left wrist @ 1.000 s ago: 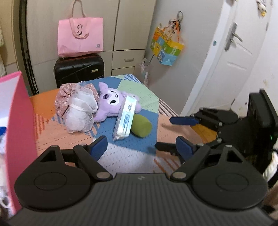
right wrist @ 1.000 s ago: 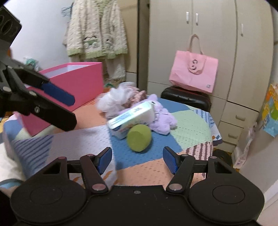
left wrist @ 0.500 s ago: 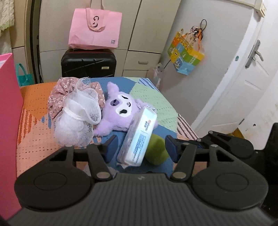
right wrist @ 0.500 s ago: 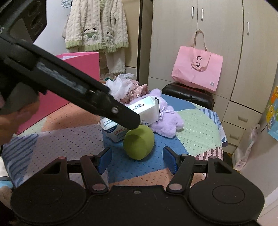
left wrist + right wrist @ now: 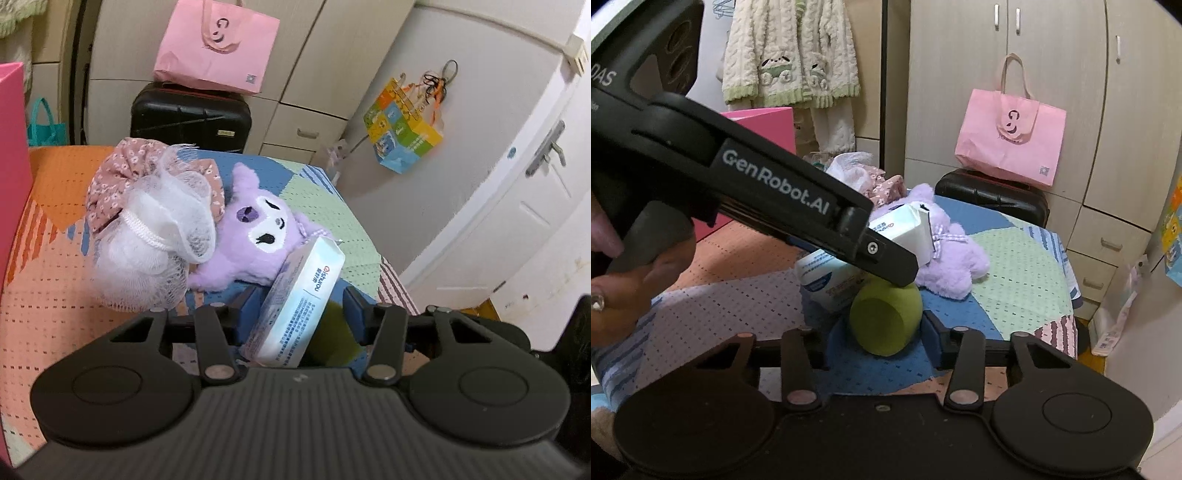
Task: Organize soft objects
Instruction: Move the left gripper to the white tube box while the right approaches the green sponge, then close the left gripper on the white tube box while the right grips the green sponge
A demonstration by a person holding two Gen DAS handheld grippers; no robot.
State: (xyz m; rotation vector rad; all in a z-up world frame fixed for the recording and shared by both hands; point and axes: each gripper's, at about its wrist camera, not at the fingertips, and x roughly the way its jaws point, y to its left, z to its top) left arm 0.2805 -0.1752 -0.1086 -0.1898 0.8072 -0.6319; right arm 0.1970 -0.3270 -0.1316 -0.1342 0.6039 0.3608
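Both grippers now reach the pile they hung back from a second ago.

Left gripper (image 5: pixel 299 310) closing around the glossy, boxy tissue pack (image 5: pixel 299 306); right gripper (image 5: pixel 877 328) closing around the smooth green egg-shaped sponge (image 5: pixel 884 319), pads not visibly pressing. Fuzzy purple plush (image 5: pixel 255 243) lies beyond the fingers.

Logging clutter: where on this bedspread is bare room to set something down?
Free: orange stretch between pink box and mesh pouf; green patch beyond purple plush. Crowded: pouf, plush, tissue pack and green sponge bunch together.
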